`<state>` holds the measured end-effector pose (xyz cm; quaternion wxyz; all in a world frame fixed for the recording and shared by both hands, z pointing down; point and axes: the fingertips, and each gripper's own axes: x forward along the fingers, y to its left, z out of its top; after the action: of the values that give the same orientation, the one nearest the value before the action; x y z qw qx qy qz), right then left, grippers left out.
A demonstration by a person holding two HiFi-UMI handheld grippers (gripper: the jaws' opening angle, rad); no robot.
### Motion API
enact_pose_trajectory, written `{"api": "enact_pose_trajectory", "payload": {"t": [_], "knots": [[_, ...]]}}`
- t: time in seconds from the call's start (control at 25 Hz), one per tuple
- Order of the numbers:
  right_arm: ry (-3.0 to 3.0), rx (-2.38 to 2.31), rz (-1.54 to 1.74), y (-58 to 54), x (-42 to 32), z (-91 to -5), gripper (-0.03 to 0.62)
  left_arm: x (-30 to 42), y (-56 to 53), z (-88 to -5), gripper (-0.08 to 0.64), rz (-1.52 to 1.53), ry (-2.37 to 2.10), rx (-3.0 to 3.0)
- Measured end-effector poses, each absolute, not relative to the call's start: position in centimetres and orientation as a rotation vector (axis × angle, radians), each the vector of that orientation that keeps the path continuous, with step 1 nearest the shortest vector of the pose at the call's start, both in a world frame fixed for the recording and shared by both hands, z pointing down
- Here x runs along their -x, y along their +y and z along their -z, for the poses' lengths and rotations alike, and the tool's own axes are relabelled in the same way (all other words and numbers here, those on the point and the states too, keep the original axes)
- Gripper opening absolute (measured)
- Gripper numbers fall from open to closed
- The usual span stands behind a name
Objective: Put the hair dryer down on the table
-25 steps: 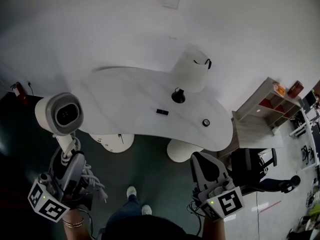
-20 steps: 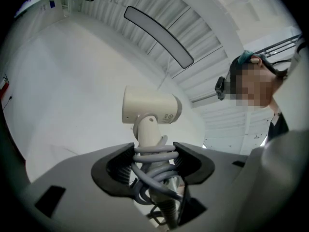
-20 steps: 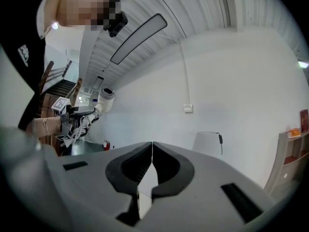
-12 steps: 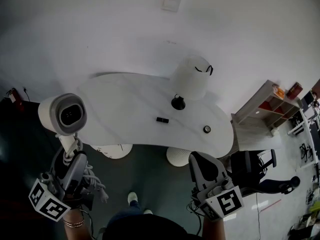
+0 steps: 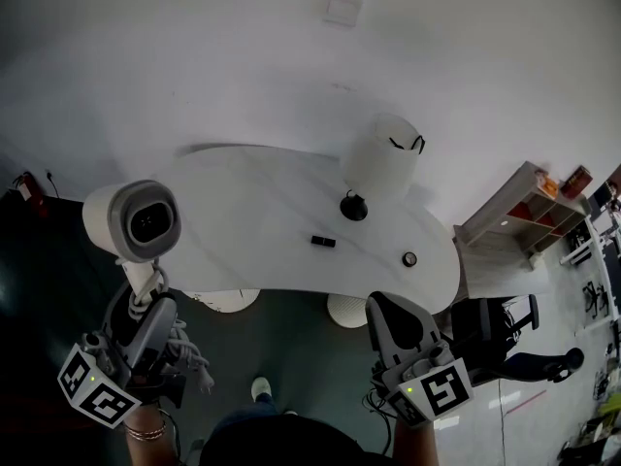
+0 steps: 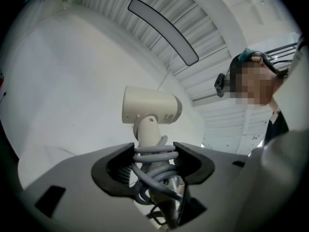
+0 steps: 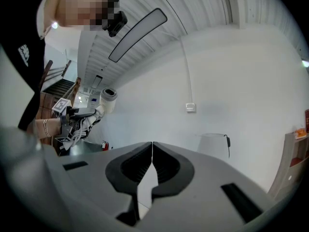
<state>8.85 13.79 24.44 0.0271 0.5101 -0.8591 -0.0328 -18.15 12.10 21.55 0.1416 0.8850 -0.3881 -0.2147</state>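
The left gripper [image 6: 153,161] was clamped on the handle of the hair dryer [image 6: 149,105], its two jaws pressing from either side on the grey cord [image 6: 152,151] wound in loops around that handle. The dryer stood upright above the jaws, its pale head up, and in the head view it [image 5: 131,221] was held in the air over the left gripper [image 5: 146,307], showing against the left end of the table [image 5: 262,192] but not resting on it. The right gripper [image 7: 152,161] had its jaws closed together with nothing between them; in the head view it [image 5: 386,309] hung low at the near right, well apart from the dryer. On the white curved table lay a small black block [image 5: 323,242] near the middle, a black round knobbed piece [image 5: 353,205] just beyond it, and a small round item [image 5: 408,258] toward the right end. A white cylindrical shade [image 5: 381,155] stood at the table's far edge. To the right were a wooden shelf unit [image 5: 514,216] and a black office chair [image 5: 495,326].
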Motion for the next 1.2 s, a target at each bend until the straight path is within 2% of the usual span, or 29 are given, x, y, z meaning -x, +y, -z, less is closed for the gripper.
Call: {"api": "enact_pose_trajectory", "payload": {"t": [0.76,1.2], "knots": [[-2.621,-1.573,0.088,11.0,-6.0,-25.7,0.018,20.3,9.4,-24.0,0.265,0.579,-1.100,-2.533],[-2.571,-1.587,0.035,8.5,-7.1,-26.9,0.018,19.5,7.0,-25.3,0.265,0.543,-1.083,-2.519]]}}
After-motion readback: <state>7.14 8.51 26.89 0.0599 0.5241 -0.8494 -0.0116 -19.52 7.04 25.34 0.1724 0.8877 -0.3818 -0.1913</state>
